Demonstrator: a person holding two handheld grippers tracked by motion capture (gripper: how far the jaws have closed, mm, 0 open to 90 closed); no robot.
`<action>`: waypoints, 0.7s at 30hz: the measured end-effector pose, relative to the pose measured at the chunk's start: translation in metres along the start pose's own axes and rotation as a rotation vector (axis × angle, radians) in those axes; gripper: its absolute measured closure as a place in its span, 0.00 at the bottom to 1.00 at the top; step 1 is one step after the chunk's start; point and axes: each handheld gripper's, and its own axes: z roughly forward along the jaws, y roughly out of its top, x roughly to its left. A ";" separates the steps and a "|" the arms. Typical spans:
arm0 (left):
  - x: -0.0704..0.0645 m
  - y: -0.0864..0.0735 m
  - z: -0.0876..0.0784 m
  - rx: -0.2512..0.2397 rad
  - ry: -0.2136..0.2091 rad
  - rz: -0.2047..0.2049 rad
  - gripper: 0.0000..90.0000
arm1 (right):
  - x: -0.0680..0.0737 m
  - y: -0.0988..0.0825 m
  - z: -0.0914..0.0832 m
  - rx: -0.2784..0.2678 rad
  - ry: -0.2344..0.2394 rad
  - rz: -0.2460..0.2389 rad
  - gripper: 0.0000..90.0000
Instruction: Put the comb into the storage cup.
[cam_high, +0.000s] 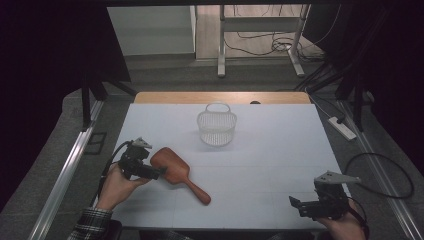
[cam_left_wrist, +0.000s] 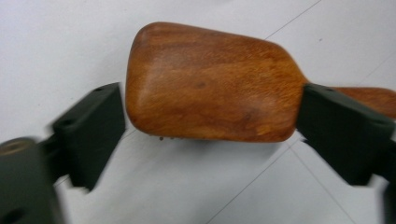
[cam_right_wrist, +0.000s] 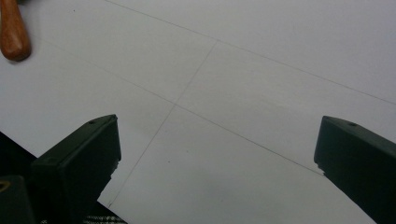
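Note:
A wooden hairbrush (cam_high: 172, 169) lies back-up on the white table mat (cam_high: 270, 150), its handle pointing toward the near right. My left gripper (cam_high: 159, 173) is at the brush's head from the left. In the left gripper view the brush head (cam_left_wrist: 210, 79) sits between the jaws of the left gripper (cam_left_wrist: 212, 95). The right jaw is against the neck of the brush, and a thin gap shows at the left jaw. My right gripper (cam_high: 298, 206) rests open near the front right corner, with bare mat between its jaws (cam_right_wrist: 219, 123). The brush handle's tip (cam_right_wrist: 13, 32) shows at its upper left.
A white mesh basket (cam_high: 216, 127) with a handle stands upright at the back middle of the mat. Cables trail off the table's right side and on the floor beyond. The mat's front edge runs just under the right gripper.

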 end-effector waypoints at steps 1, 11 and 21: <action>0.000 -0.001 0.000 0.002 0.002 0.002 0.20 | 0.000 0.000 0.000 0.001 0.000 -0.001 0.01; 0.005 0.002 0.001 0.021 -0.018 0.006 0.81 | 0.000 0.001 0.001 0.014 0.003 -0.001 0.01; 0.005 -0.004 0.006 0.073 0.011 0.003 0.99 | 0.000 0.000 0.001 0.014 0.002 0.002 0.01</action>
